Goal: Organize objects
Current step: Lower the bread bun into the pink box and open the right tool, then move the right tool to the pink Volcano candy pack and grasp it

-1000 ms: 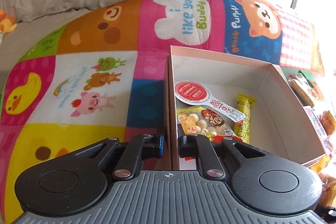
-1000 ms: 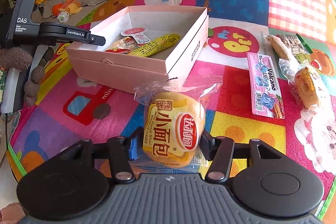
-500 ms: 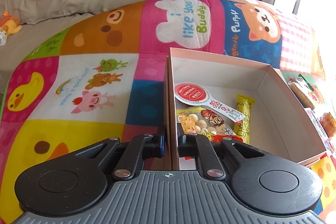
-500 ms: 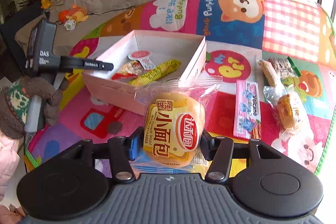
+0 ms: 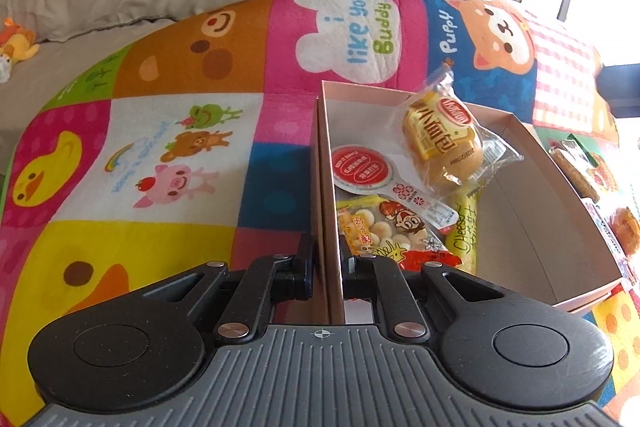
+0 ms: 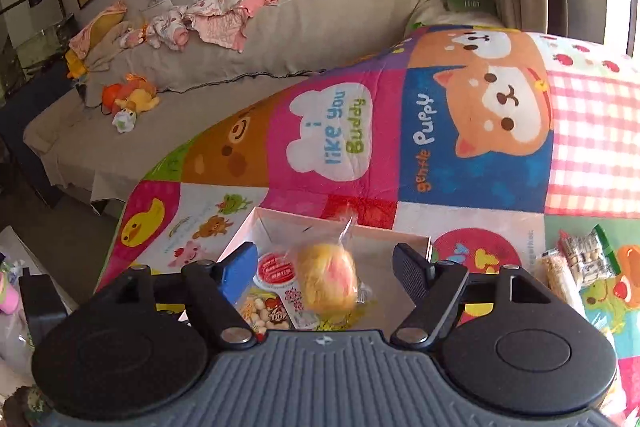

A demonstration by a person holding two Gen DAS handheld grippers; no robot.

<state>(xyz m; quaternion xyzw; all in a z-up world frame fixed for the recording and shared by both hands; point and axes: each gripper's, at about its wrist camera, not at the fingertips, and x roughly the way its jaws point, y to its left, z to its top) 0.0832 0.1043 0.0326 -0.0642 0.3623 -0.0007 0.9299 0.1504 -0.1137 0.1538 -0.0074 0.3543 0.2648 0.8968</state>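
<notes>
Bun packet dropping into pink box, left side pinned, right jaws letting go.

Left hand-held gripper (image 5: 327, 263) clamped on the near wall of the pink box (image 5: 560, 163), holding it on the play mat (image 5: 160, 155). Inside the box: round-lid cup (image 5: 362, 169), biscuit pack (image 5: 384, 227), cheese stick (image 5: 464, 239). Bun packet (image 5: 440, 139) is over the box, above those snacks, apparently loose in mid-air and blurred in the right wrist view. Right hand-held gripper (image 6: 326, 267) has jaws opening, pads clear of the bun. Risks: bun may land on the piled snacks and roll toward the open right half or tip over the rim; a slipping left clamp would let the light box shift. More snacks (image 6: 580, 259) wait on the mat at right.
</notes>
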